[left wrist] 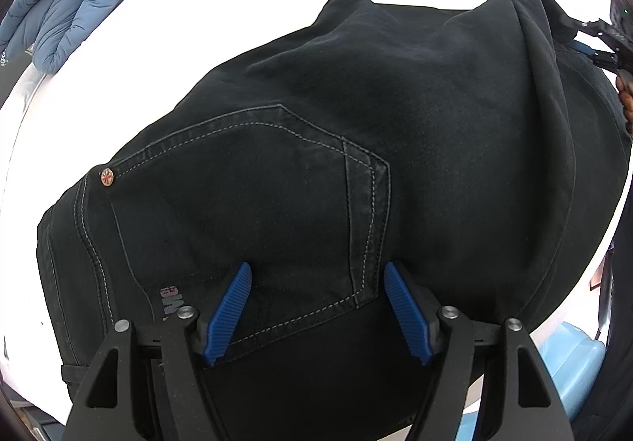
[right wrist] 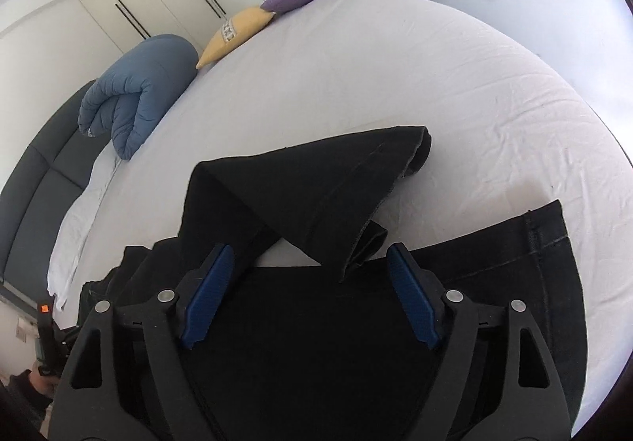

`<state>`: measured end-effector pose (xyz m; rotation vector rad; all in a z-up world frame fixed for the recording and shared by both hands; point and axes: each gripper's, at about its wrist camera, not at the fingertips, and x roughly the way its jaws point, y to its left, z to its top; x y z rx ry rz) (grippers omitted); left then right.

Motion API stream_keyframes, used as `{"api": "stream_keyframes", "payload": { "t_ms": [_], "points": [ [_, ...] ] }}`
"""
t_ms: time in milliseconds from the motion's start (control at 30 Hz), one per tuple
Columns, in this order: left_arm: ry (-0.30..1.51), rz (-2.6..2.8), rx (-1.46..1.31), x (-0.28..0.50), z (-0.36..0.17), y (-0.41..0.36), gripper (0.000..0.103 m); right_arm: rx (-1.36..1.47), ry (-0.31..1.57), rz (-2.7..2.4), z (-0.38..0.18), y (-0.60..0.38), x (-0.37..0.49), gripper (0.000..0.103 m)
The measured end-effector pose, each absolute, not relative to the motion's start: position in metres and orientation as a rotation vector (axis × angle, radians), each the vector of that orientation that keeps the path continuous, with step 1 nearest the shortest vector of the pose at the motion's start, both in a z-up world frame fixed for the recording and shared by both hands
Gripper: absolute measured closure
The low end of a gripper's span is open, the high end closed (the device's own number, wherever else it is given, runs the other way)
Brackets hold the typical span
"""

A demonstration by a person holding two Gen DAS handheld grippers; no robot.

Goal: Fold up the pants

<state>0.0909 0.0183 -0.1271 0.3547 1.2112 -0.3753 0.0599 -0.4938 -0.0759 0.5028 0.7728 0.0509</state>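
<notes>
Black denim pants [left wrist: 356, 164] sprawl across the white bed [right wrist: 435, 85], filling the lower frame, thick, limp, fairly heavy; both the left gripper [left wrist: 317, 312] and right gripper [right wrist: 309, 296] hover spread, best pinching a doubled hem or waistband.

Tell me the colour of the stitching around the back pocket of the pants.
Light grey stitching against the black pants, shown best in the left wrist view.

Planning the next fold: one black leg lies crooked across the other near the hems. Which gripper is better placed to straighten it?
Right. The right gripper hovers open just before the crooked leg, while the left gripper sits over the back pocket.
</notes>
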Motion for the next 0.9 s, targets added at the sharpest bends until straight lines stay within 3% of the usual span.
{"api": "stream_keyframes", "payload": {
  "t_ms": [33, 67, 133, 233, 533, 667, 900],
  "points": [
    [1.212, -0.375, 0.355, 0.091, -0.127, 0.018, 0.030, 0.495, 0.783, 0.059, -0.081, -0.494, 0.067, 0.045],
    [1.213, -0.375, 0.356, 0.091, -0.127, 0.018, 0.030, 0.488, 0.798, 0.061, -0.084, -0.493, 0.075, 0.063],
    [1.213, -0.375, 0.357, 0.091, -0.127, 0.018, 0.030, 0.496, 0.809, 0.058, -0.098, -0.492, 0.091, 0.085],
    [1.211, -0.376, 0.355, 0.091, -0.127, 0.018, 0.030, 0.550, 0.788, 0.058, -0.101, -0.499, 0.075, 0.095],
    [1.217, -0.393, 0.371, 0.095, -0.126, 0.018, 0.029, 0.790, 0.731, 0.130, -0.022, -0.577, 0.019, 0.098],
    [1.217, -0.400, 0.371, 0.097, -0.126, 0.017, 0.029, 0.795, 0.823, 0.188, 0.006, -0.594, -0.011, 0.098],
    [1.225, -0.407, 0.383, 0.102, -0.125, 0.018, 0.028, 0.946, 1.139, -0.061, -0.076, -0.630, -0.077, 0.094]
  ]
}}
